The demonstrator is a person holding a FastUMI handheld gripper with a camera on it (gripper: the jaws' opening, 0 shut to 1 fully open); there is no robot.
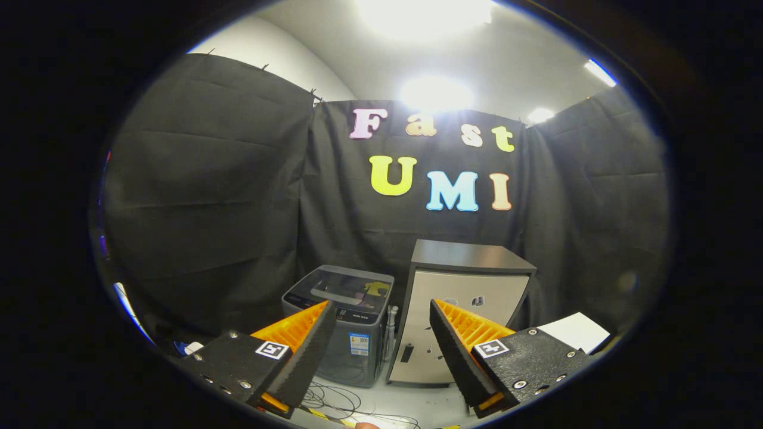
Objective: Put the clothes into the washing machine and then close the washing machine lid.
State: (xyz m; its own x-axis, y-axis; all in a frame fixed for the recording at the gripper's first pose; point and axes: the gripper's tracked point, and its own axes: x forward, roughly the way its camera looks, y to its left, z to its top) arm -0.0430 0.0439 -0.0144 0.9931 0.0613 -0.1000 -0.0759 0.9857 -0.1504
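A small grey washing machine (343, 325) stands on the floor against the black cloth wall, beyond my left finger. Its dark glossy lid (346, 287) lies flat and shut on top. My gripper (381, 310) hangs well in front of it and above the floor, open, with nothing between its fingers. The left fingertip overlaps the machine's front corner in the view. I see no clothes among these things.
A beige cabinet (459, 322) with a dark top stands right beside the washing machine, beyond my right finger. Thin cables (334, 402) lie on the pale floor in front of both. A white sheet (575, 332) lies past the right finger.
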